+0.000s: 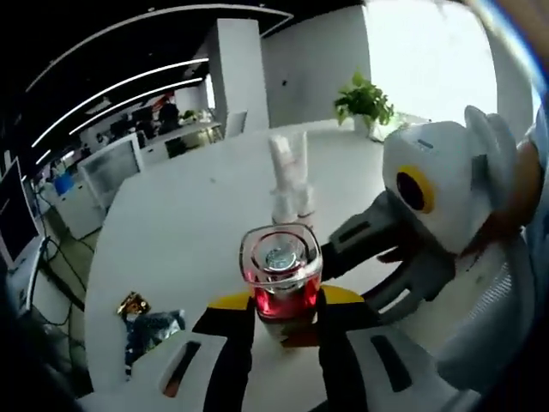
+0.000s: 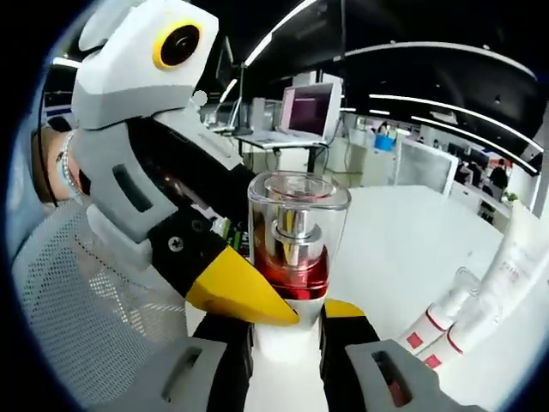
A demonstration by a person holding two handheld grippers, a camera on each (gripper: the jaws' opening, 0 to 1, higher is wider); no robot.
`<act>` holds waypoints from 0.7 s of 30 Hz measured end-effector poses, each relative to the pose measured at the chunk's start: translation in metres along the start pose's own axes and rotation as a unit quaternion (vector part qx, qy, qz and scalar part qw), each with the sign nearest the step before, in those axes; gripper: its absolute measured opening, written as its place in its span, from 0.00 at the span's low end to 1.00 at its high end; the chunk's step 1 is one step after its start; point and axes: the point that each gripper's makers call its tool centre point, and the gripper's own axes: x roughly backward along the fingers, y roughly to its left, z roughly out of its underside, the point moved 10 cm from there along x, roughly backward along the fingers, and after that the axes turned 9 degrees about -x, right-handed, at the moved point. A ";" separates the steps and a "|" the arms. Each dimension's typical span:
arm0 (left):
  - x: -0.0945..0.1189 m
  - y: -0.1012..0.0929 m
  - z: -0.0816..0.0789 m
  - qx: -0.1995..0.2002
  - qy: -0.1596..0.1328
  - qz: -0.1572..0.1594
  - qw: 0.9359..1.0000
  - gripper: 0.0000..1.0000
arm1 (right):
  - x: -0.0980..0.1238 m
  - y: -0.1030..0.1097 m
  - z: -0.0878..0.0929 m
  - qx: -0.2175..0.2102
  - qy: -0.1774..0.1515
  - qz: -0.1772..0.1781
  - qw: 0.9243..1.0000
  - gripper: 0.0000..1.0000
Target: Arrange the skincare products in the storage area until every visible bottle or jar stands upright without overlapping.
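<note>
Holding one bottle between two tools is the step in hand: a clear-capped bottle with red liquid in its lower part sits between the yellow-tipped jaws of the left gripper, which look closed on its base, while the right gripper reaches in from the side with its dark fingers touching or just beside the bottle's flank. In the right gripper view the same bottle stands upright between that gripper's own jaws, which press close to its lower body, and a yellow tip of the left gripper lies against it too (so both tools appear to be gripping it, though whether the bottle rests on the white table or is lifted just clear I cannot tell). Judged from this, the bottle is being steadied or passed over for placing; the next move calls for one gripper to let go cleanly while the other keeps it vertical, then setting it down apart from the tubes. Counted: one red bottle; two white tubes standing together in a clear holder behind it, seen again as two tubes with red bands in the right gripper view; one crumpled wrapper on the table; one potted plant at the far edge.
</note>
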 end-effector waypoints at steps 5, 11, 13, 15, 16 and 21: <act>0.001 0.005 0.004 -0.002 0.001 0.027 1.000 0.34 | 0.000 0.000 0.003 0.006 0.015 0.000 1.000 0.22; 0.005 0.014 0.010 0.007 -0.005 0.075 0.997 0.34 | 0.002 -0.003 0.004 0.008 0.023 -0.009 1.000 0.22; 0.003 0.016 0.011 0.010 -0.007 0.087 0.996 0.33 | 0.003 -0.005 0.006 0.007 0.027 -0.013 1.000 0.22; 0.003 0.015 0.012 0.014 -0.007 0.091 0.996 0.33 | 0.005 -0.007 0.007 0.003 0.031 -0.015 0.999 0.23; 0.003 0.014 0.012 0.014 -0.006 0.093 0.996 0.33 | 0.006 -0.009 0.007 0.003 0.033 -0.015 0.999 0.23; 0.002 0.011 0.012 -0.012 -0.004 0.095 0.995 0.29 | 0.012 -0.014 0.012 0.026 0.058 -0.015 0.998 0.22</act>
